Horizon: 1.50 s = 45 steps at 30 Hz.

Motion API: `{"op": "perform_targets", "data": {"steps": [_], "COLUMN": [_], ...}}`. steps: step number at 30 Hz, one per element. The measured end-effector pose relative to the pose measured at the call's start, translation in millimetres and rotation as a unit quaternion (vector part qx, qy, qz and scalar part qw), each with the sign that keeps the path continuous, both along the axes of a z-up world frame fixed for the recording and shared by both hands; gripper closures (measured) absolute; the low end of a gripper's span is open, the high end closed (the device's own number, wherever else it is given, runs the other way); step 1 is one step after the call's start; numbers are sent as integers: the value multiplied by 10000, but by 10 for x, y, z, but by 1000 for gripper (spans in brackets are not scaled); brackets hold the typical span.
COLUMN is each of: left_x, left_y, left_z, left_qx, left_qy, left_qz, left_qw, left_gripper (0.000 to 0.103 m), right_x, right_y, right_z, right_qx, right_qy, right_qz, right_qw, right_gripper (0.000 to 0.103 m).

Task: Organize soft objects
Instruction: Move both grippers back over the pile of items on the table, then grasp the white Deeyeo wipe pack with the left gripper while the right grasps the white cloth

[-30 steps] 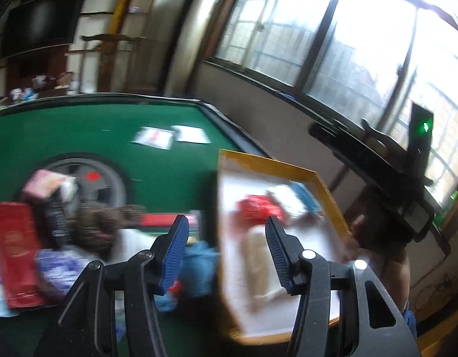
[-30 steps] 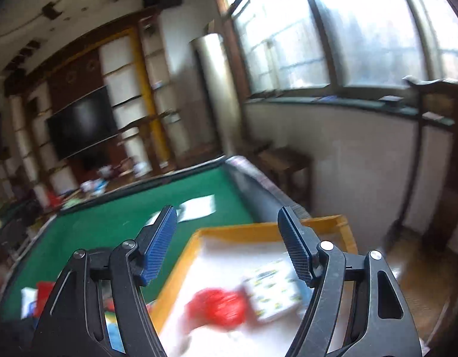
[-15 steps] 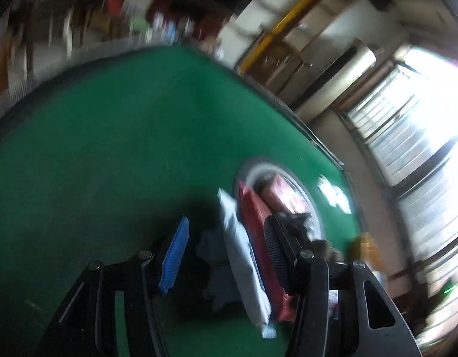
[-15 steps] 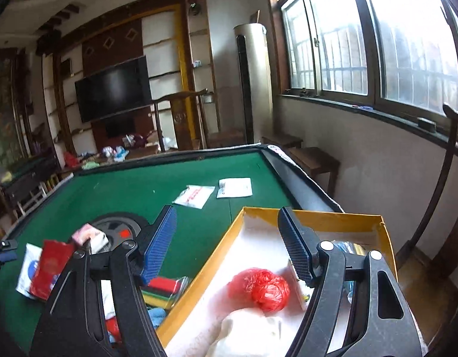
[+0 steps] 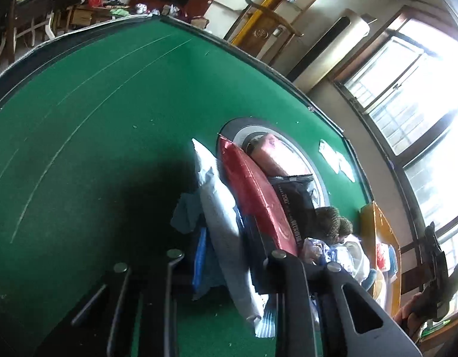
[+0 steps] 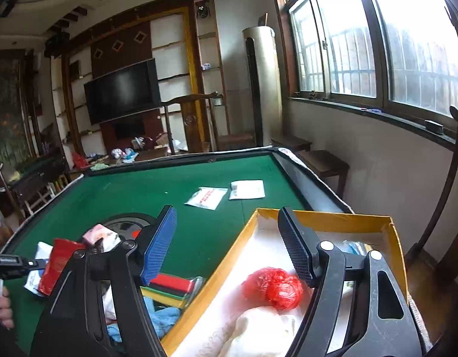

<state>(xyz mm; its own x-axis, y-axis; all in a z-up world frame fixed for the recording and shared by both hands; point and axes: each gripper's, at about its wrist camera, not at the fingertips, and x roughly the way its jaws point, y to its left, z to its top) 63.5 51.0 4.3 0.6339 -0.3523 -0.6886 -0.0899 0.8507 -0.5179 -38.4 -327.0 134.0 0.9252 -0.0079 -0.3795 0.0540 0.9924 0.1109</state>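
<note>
In the left wrist view my left gripper (image 5: 229, 255) is closing, and its pads press a long white soft pack (image 5: 220, 208) with a bit of teal cloth (image 5: 185, 217) beside it. A flat red pack (image 5: 252, 190) leans against the white one. The pile also holds a pink pack (image 5: 273, 154), a black pouch (image 5: 291, 196) and a brown knitted thing (image 5: 330, 223). My right gripper (image 6: 226, 211) stands open and empty above the left rim of a yellow-edged box (image 6: 327, 217). Inside lie a red plastic ball (image 6: 273, 287) and a cream cloth (image 6: 258, 330).
Two white sachets (image 6: 206, 197) (image 6: 246, 189) lie on the green felt table (image 6: 169, 184). A wrapped stack of coloured cloths (image 6: 172, 285) and a blue cloth (image 6: 160, 315) sit left of the box. A round dark plate (image 5: 312, 160) lies under the pile. A hand (image 6: 2, 306) shows at the left edge.
My left gripper swung away from the box to the pile, rolled over, and its jaws narrowed onto the white pack. The right gripper stayed open and shifted only slightly over the box.
</note>
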Motion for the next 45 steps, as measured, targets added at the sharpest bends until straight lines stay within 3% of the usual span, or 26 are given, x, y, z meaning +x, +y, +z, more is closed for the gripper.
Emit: {"op": "perform_targets", "data": {"steps": [4, 10, 16, 18, 19, 21, 22, 25, 27, 32, 37, 43, 45], "left_x": [-78, -259, -332, -308, -314, -274, -253, -213, -206, -115, -25, -7, -3], "left_y": [100, 188, 185, 116, 105, 83, 77, 135, 173, 210, 13, -81, -170], "left_z": [31, 334, 495, 559, 564, 556, 542, 506, 504, 413, 335, 250, 218], "left_qx": [-198, 117, 62, 269, 336, 331, 381, 386, 479, 878, 1868, 2244, 2548], "left_qy": [-193, -987, -1445, -1531, -1546, -1492, -1425, -1207, -1089, -604, -211, -14, -12], "left_qz": [71, 326, 242, 233, 250, 208, 206, 306, 403, 620, 402, 67, -45], "left_qw": [9996, 9945, 9892, 9876, 9871, 9880, 9889, 9915, 9921, 9924, 9814, 9745, 9670], "left_gripper": [87, 88, 88, 88, 88, 88, 88, 87, 87, 83, 83, 83, 83], "right_x": [26, 187, 385, 398, 398, 390, 394, 366, 348, 163, 149, 148, 140], "right_y": [150, 660, 1269, 1343, 1343, 1360, 1356, 1353, 1297, 1125, 1082, 1056, 1063], "right_z": [-32, -252, -731, -826, -860, -897, -916, -914, -825, -486, -419, -409, -412], "right_qx": [90, 524, -449, -599, -652, -693, -699, -695, -482, -131, 73, 192, 154], "right_qy": [107, 878, 2012, 2144, 2161, 2187, 2253, 2238, 2063, 1129, 971, 962, 964], "right_qz": [471, 1526, 1653, 1673, 1678, 1748, 1767, 1791, 1791, 1769, 1789, 1815, 1799], "right_qw": [9988, 9830, 9645, 9605, 9596, 9575, 9556, 9555, 9608, 9776, 9790, 9785, 9788], "right_gripper": [32, 32, 32, 33, 35, 58, 64, 80, 82, 82, 82, 82, 82]}}
